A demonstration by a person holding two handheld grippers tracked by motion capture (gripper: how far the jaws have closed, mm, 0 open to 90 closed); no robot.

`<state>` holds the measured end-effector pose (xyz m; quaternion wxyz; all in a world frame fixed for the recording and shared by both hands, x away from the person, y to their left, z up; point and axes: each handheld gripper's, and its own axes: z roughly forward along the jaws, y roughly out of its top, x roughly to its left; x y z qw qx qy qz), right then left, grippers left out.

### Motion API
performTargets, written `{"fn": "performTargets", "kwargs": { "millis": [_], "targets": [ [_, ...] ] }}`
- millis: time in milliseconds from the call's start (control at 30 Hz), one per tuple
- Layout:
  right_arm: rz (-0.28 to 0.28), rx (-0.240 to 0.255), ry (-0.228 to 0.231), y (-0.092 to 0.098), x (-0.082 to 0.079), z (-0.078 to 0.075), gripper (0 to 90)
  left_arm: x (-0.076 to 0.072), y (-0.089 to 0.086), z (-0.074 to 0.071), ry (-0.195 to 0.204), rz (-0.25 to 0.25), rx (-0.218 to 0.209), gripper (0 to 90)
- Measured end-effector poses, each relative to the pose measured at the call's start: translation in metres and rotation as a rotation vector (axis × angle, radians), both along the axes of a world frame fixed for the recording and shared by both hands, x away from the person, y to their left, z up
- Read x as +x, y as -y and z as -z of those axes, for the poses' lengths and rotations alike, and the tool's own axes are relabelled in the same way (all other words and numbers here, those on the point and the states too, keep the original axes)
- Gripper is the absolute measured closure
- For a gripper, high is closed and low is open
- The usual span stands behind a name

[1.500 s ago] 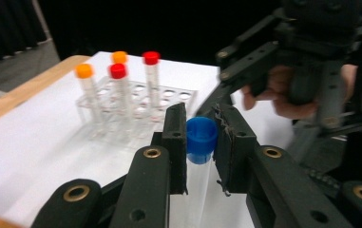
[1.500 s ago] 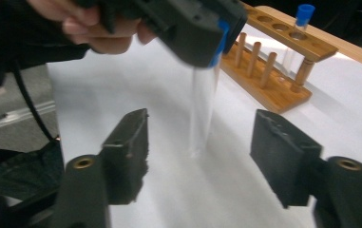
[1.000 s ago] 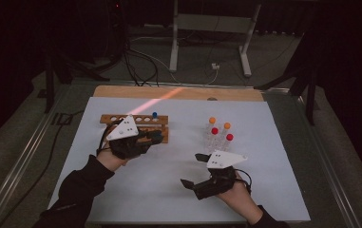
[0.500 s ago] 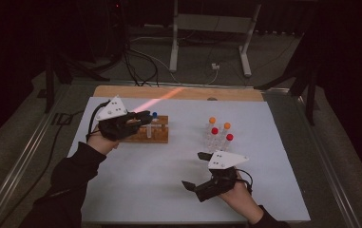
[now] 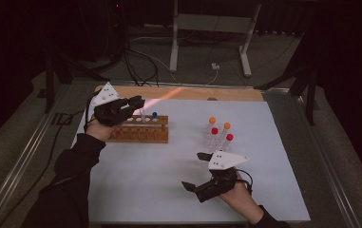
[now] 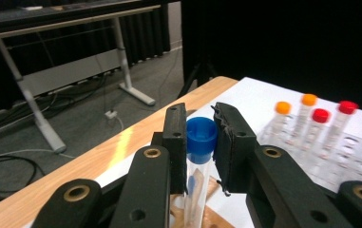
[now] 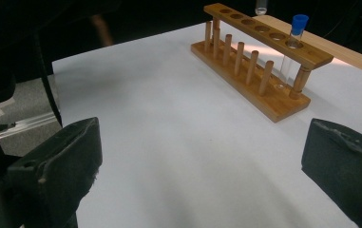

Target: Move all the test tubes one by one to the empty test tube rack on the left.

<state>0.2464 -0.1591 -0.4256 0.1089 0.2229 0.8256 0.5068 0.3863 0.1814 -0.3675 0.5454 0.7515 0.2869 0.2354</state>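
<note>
The left gripper (image 6: 200, 142) is clamped on a clear tube with a blue cap (image 6: 201, 134), pads squeezing just below the cap, and it hangs over the left end of the wooden tube rack (image 5: 139, 130) at the far left of the white table sheet (image 5: 169, 180). In the right gripper view the held tube's rounded bottom (image 7: 261, 9) shows just above the far end of the rack, clear of the holes. A second blue-capped clear tube (image 5: 154, 117) stands upright in a hole toward the rack's right end. Over on the right, orange-capped and red-capped tubes (image 5: 219, 132) stand bunched in a clear holder (image 6: 359, 152), well apart from the wooden rack. The right gripper (image 5: 202, 175) rests low at the near right of the sheet, jaws spread wide, nothing between them, having just finished opening, pointing left across bare sheet.
</note>
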Motion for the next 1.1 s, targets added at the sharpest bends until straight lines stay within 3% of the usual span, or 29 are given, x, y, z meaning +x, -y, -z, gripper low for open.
{"fn": "performTargets", "kwargs": {
  "millis": [100, 467, 733, 1100],
  "targets": [
    [-0.001, 0.001, 0.001, 0.000, 0.000, 0.000, 0.0, 0.007, 0.001, 0.004, -0.006, -0.013, -0.013, 77.1],
    [-0.004, 0.004, -0.003, 0.001, 0.000, 0.000, 0.0, 0.027, 0.009, 0.030, -0.031, -0.056, 0.000, 77.1],
    [-0.007, 0.005, -0.007, 0.002, 0.001, 0.001, 0.0, 0.028, 0.011, 0.049, -0.049, -0.065, -0.010, 77.1],
    [-0.011, 0.004, -0.013, 0.002, 0.001, 0.001, 0.0, 0.028, 0.012, 0.072, -0.089, -0.073, 0.014, 77.0]
  ]
}}
